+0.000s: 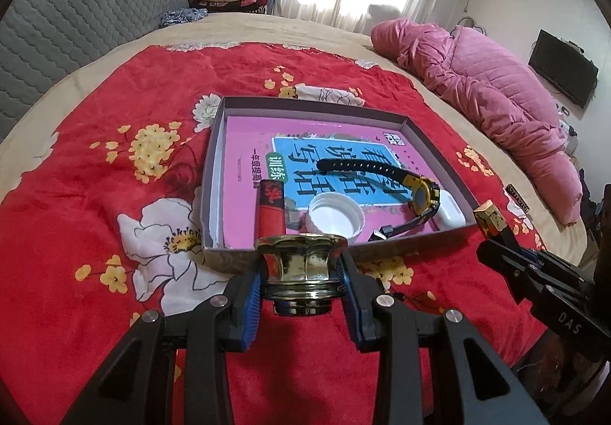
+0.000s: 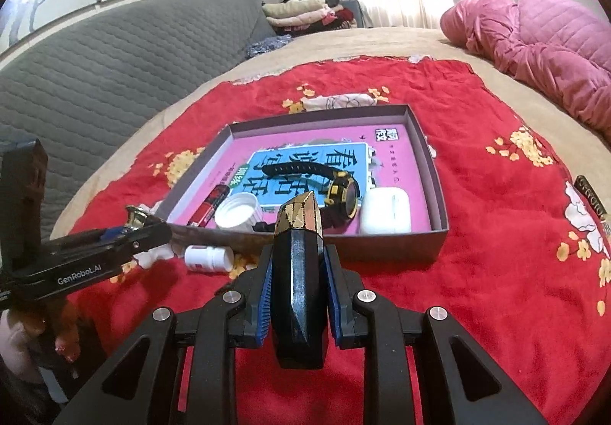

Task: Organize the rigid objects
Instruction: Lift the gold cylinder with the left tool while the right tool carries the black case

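Observation:
A shallow grey box [image 1: 214, 173] [image 2: 439, 196] lies on the red floral blanket. It holds a pink book, a black and yellow watch [image 1: 420, 196] [image 2: 340, 188], a white cap [image 1: 336, 215] [image 2: 238, 211], a red tube [image 1: 271, 211] [image 2: 210, 205] and a white case [image 1: 450, 213] [image 2: 385, 211]. My left gripper [image 1: 301, 264] is shut on a shiny gold fitting [image 1: 301, 260] just before the box's near wall. My right gripper [image 2: 298, 264] is shut on a black and gold faceted bottle [image 2: 299, 272], held before the box.
A small white pill bottle [image 2: 208, 257] lies on the blanket in front of the box. A pink quilt [image 1: 496, 96] lies at the far right of the bed. A grey padded headboard [image 2: 114, 62] stands to the left. A dark flat item [image 2: 590, 196] lies at the right.

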Demonstrator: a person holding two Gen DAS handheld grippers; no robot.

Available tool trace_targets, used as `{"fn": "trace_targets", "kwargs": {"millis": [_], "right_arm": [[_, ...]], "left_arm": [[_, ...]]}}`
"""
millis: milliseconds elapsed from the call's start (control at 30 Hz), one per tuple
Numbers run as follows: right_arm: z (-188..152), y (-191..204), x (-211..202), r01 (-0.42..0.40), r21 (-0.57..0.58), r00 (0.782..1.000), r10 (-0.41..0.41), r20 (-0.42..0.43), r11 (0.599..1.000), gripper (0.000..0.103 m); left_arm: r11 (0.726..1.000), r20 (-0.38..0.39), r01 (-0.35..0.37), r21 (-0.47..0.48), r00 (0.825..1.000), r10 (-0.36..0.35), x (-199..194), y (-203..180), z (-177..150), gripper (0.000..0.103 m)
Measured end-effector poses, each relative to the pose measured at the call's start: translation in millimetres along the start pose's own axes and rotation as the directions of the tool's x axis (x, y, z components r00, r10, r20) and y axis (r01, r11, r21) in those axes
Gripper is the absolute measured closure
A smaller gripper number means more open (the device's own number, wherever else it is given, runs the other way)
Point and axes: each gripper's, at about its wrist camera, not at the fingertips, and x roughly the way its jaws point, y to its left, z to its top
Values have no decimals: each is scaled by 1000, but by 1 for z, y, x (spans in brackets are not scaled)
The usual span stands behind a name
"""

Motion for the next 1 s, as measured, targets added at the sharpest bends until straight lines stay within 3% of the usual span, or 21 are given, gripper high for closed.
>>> {"fn": "trace_targets", "kwargs": {"millis": [1000], "right_arm": [[22,1,14,22,27,1000,-23,22,999,79]], "left_arm": [[998,31,-7,-55,999,9,25,30,19,67]]}}
